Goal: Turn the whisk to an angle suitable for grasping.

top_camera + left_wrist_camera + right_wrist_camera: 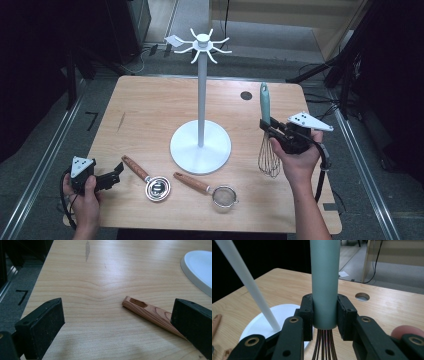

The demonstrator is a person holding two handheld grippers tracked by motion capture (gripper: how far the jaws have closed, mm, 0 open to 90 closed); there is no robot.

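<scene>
My right gripper (266, 125) is shut on the teal handle of a whisk (265, 102), held upright above the right side of the table with its wire loops (269, 160) hanging down. In the right gripper view the black pads press both sides of the whisk handle (324, 282). A white hook stand (201, 100) rises from a round base (200, 147) at the table's middle. My left gripper (116, 174) rests open at the front left. The wooden handle (150, 312) of a small steel measuring cup (157, 189) lies between its spread jaws, untouched.
A wooden-handled mesh strainer (223, 195) lies at the front centre. The wooden table (150, 110) has a round cable hole (246, 95) at the back right. Black stands and cables (320, 65) sit on the floor behind.
</scene>
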